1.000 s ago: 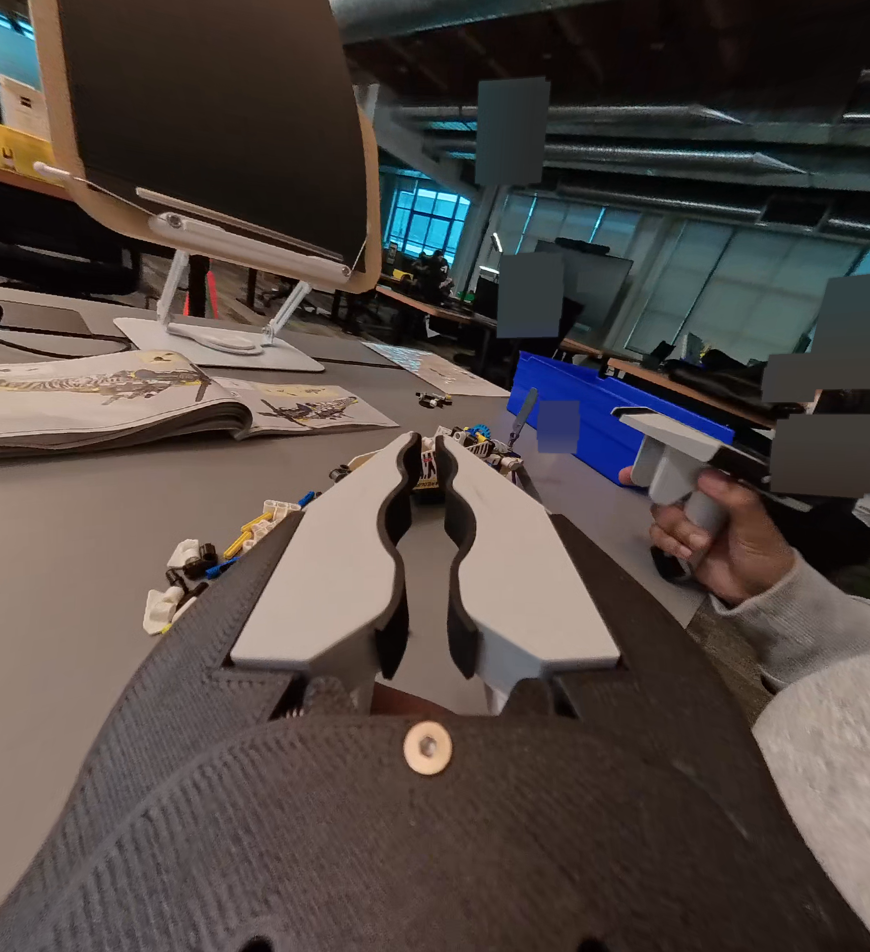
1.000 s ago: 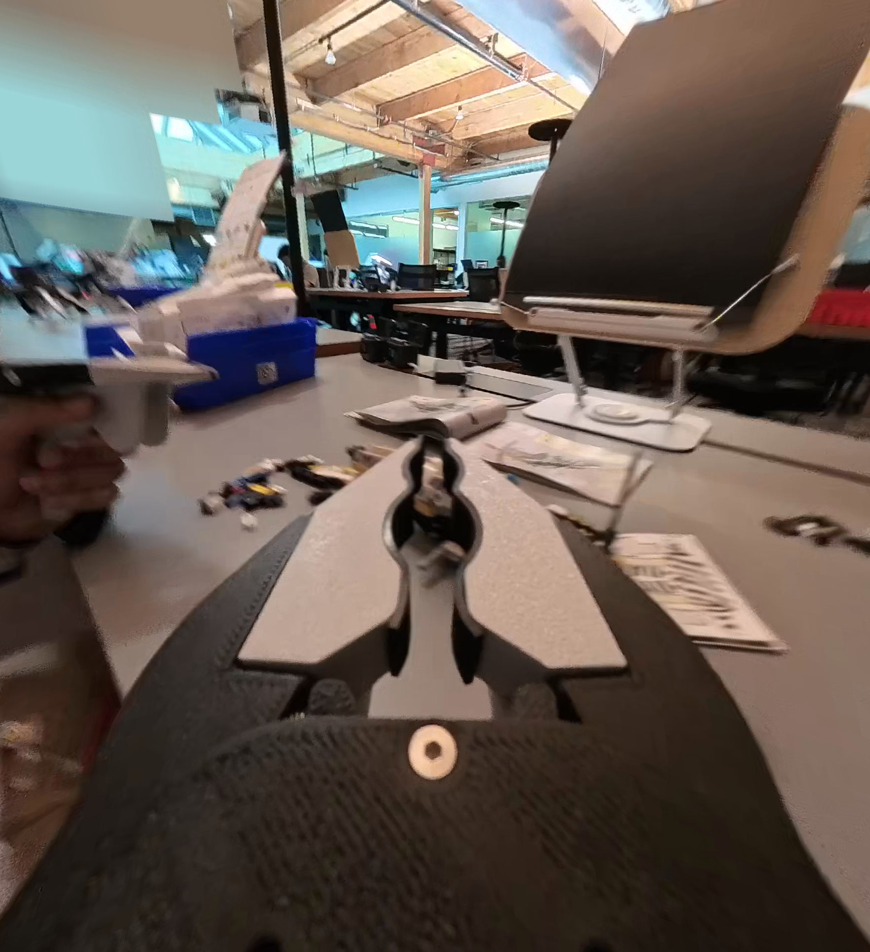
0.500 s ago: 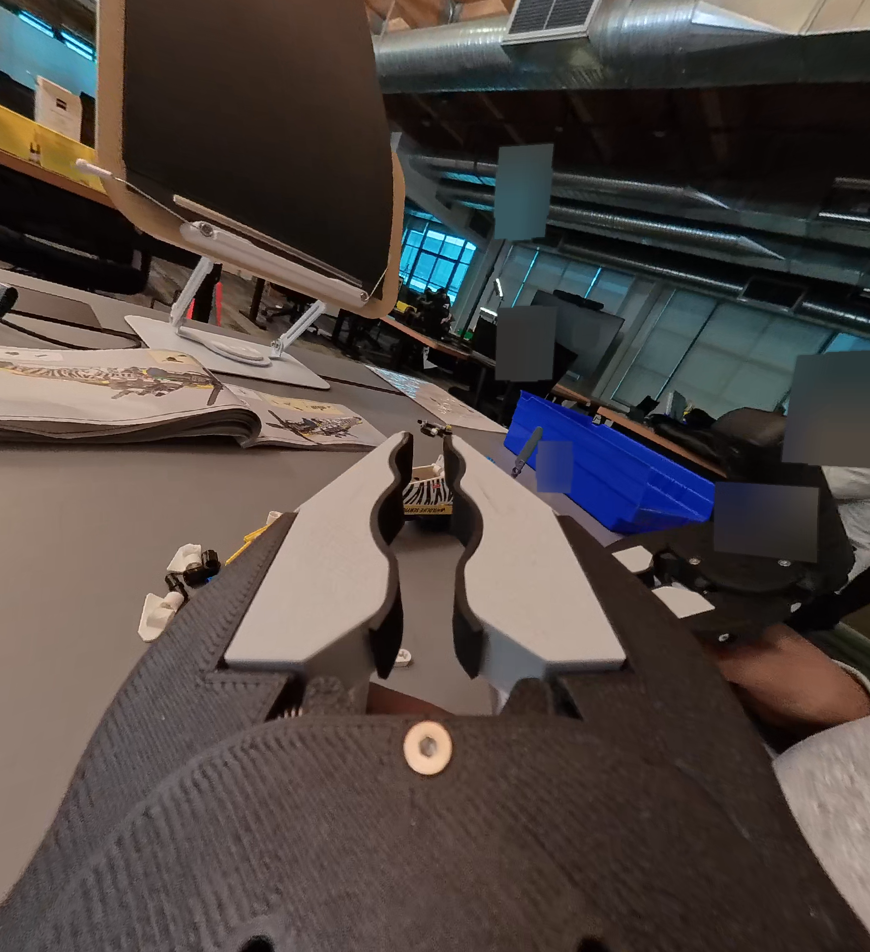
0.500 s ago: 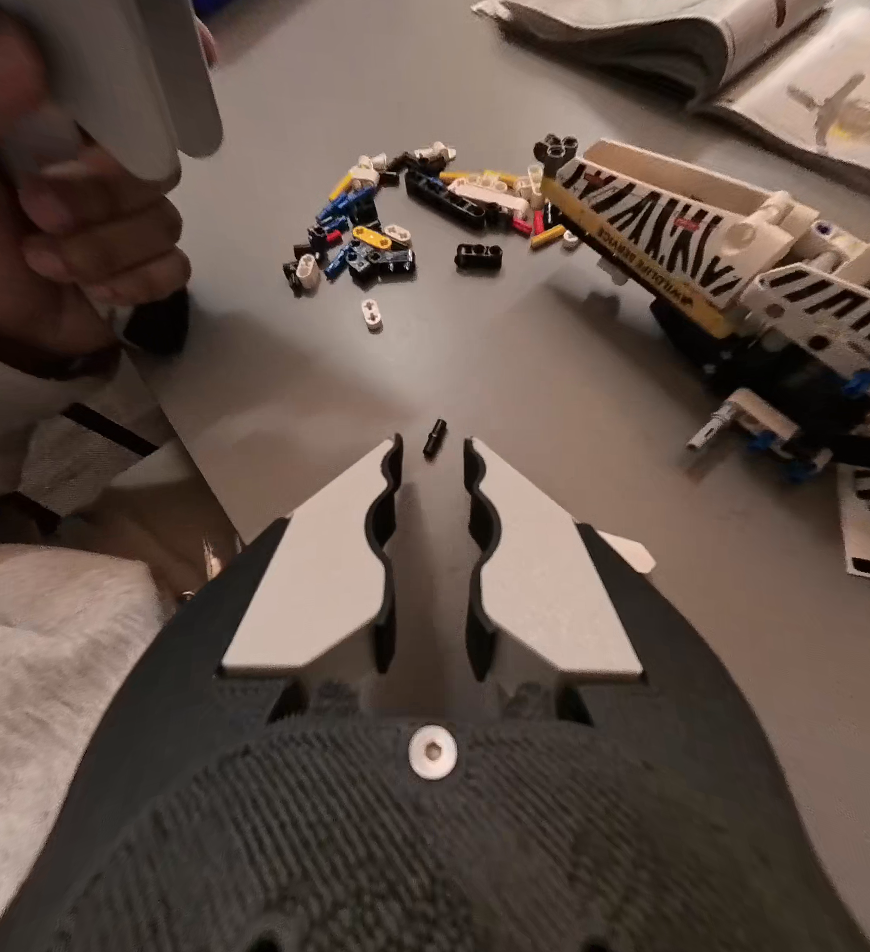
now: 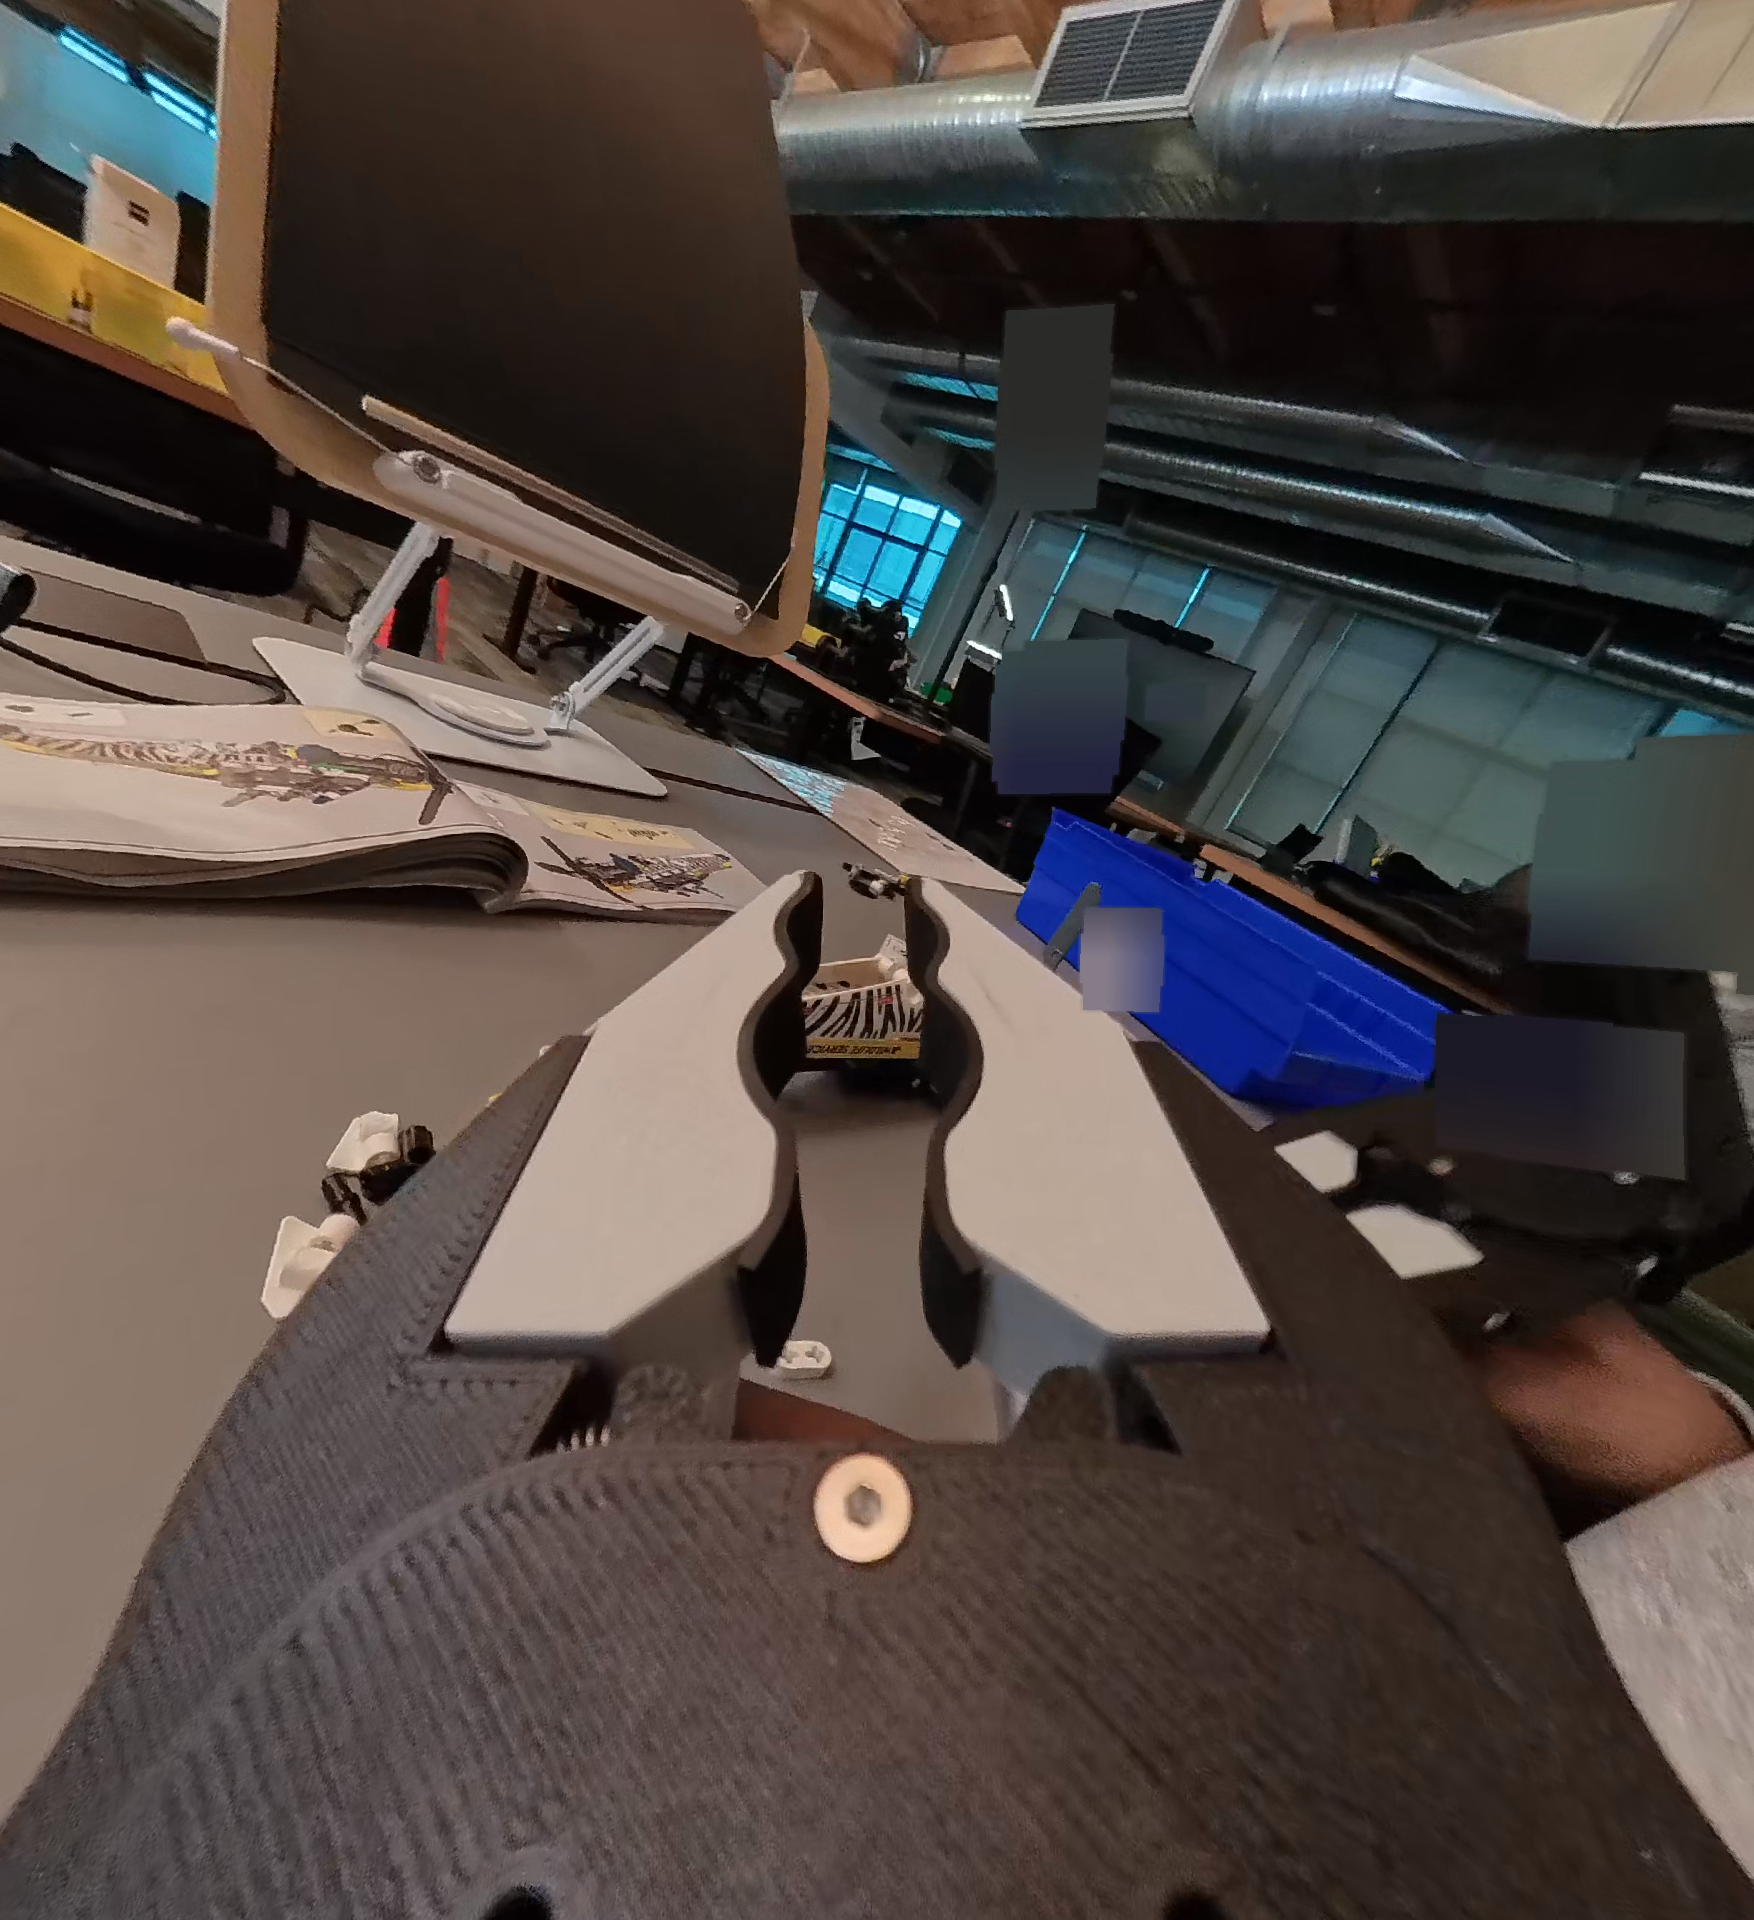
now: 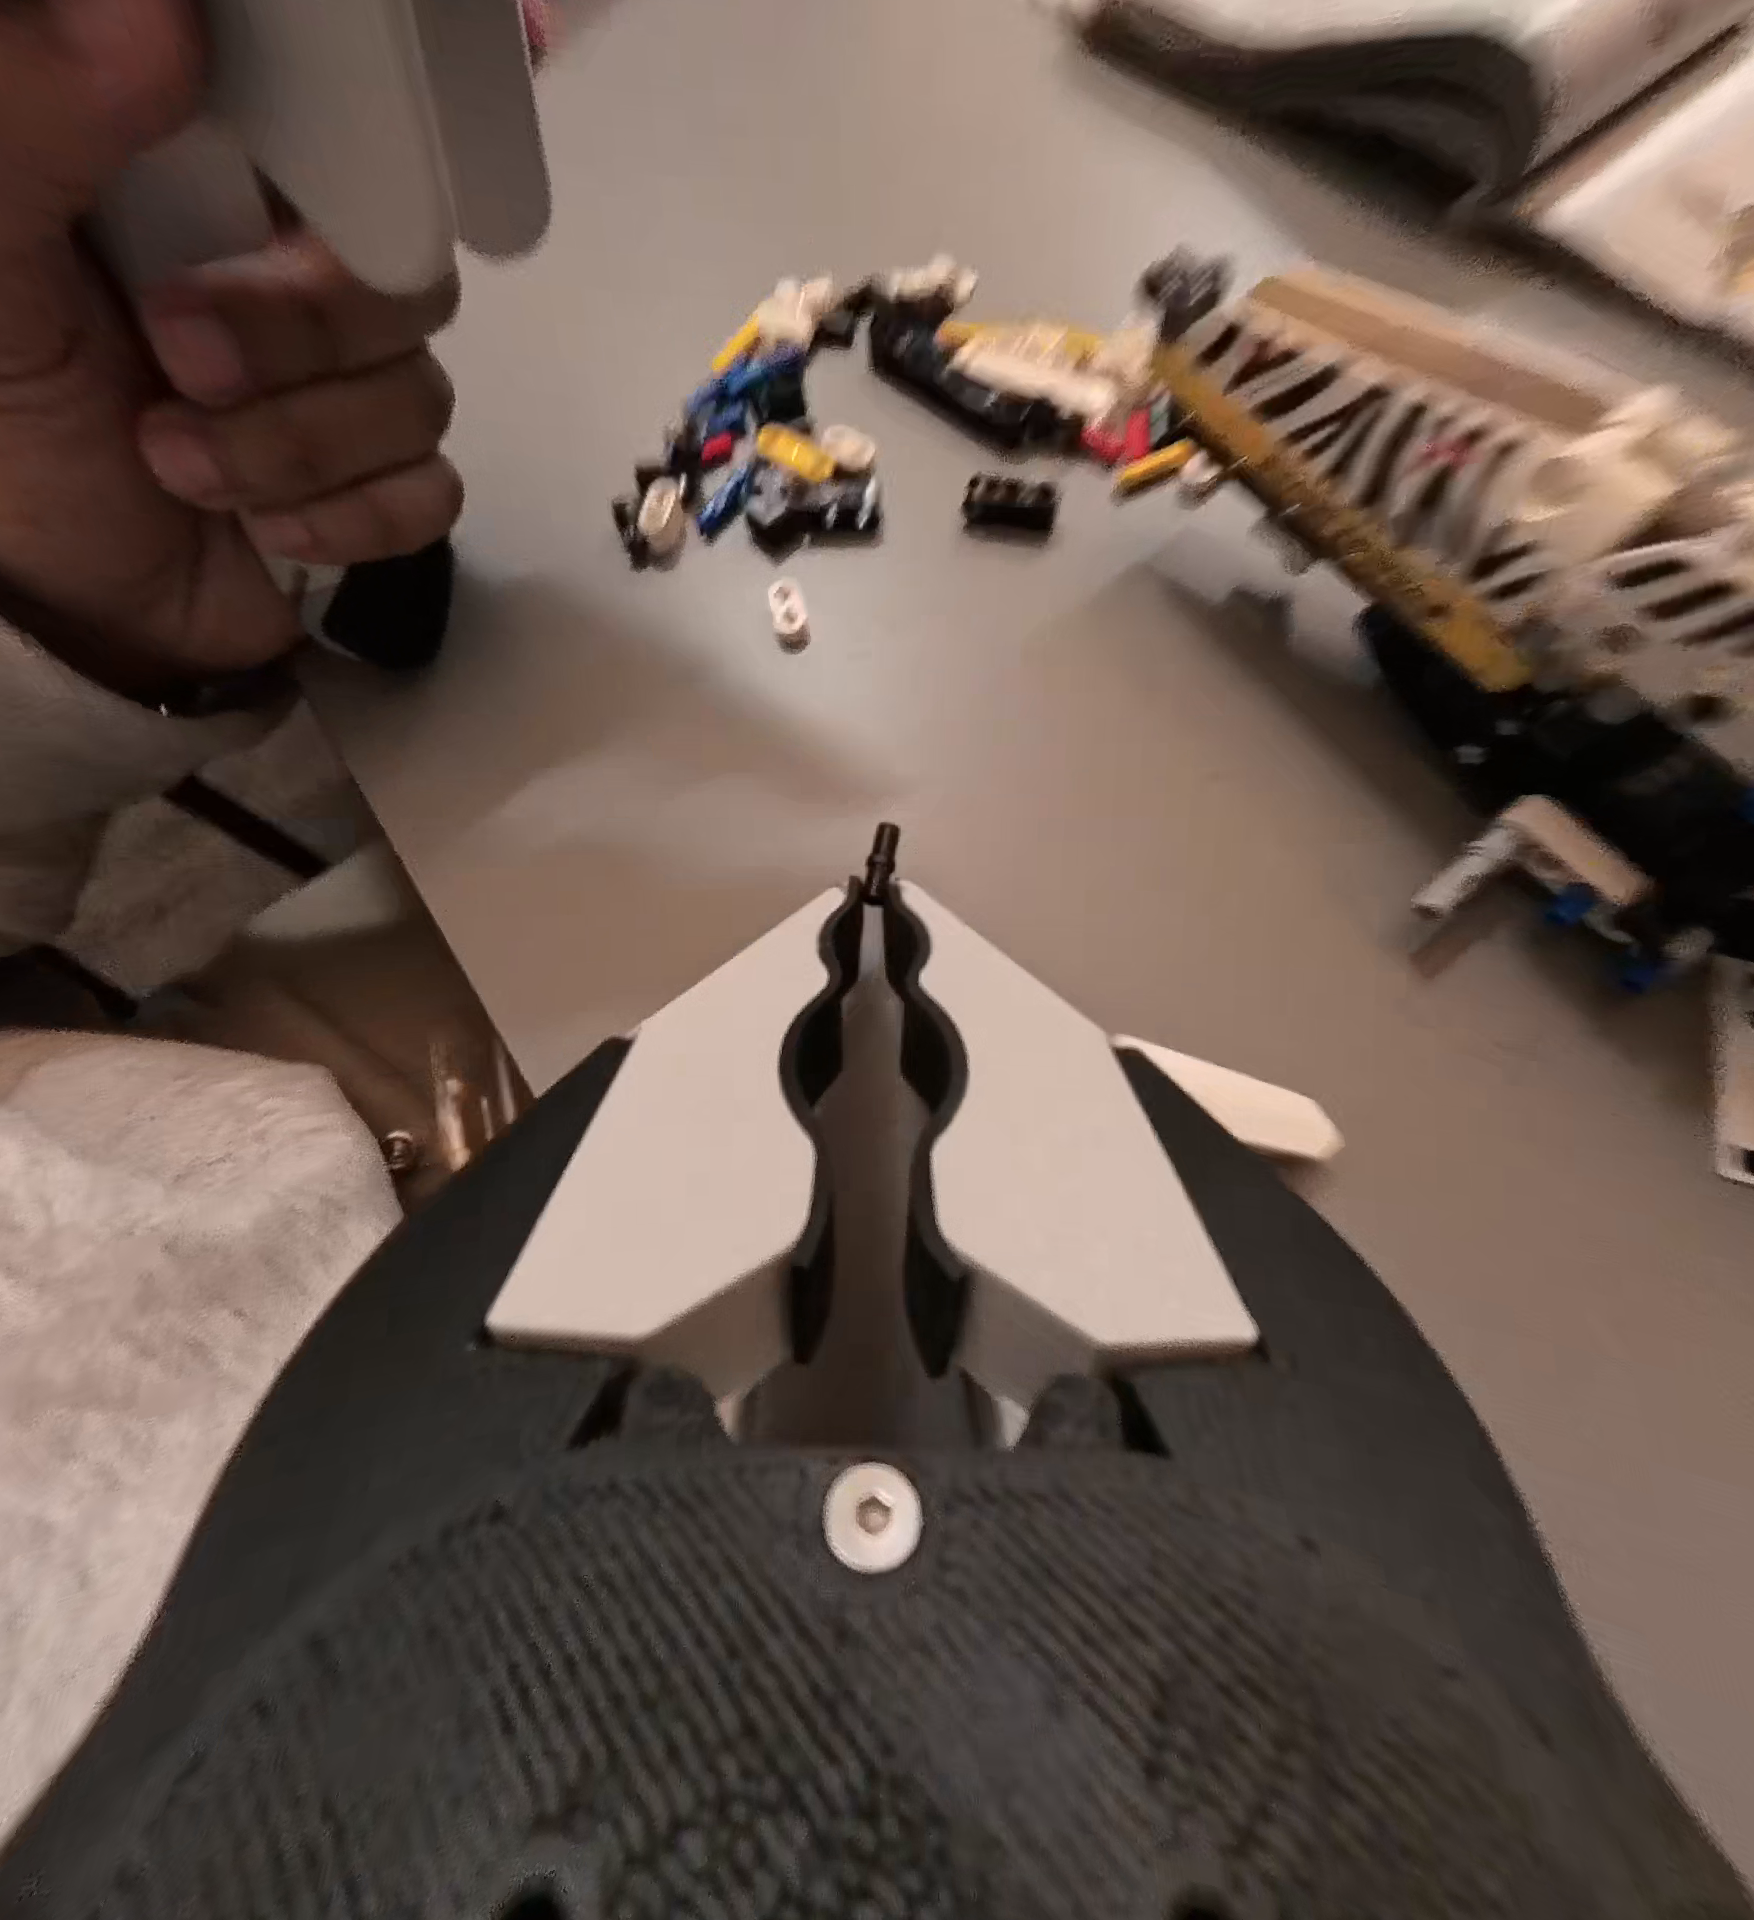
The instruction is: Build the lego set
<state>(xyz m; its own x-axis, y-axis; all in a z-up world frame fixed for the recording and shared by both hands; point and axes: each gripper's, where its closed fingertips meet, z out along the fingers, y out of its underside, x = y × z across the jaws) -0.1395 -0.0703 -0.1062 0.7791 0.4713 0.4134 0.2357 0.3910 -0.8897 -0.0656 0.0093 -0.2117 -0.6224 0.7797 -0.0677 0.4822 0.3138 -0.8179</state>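
Progress: the zebra-striped model [image 6: 1475,561] is standing partly built at 2 o'clock on the table [image 6: 1060,727]; loose pieces [image 6: 779,457] at 12 are waiting, so much looks left.
Right gripper [image 6: 874,902]: tilting down, tips pinching a small black pin [image 6: 881,854].
Left gripper [image 5: 860,902]: hovering low, jaws parted, empty, pointing toward the model.
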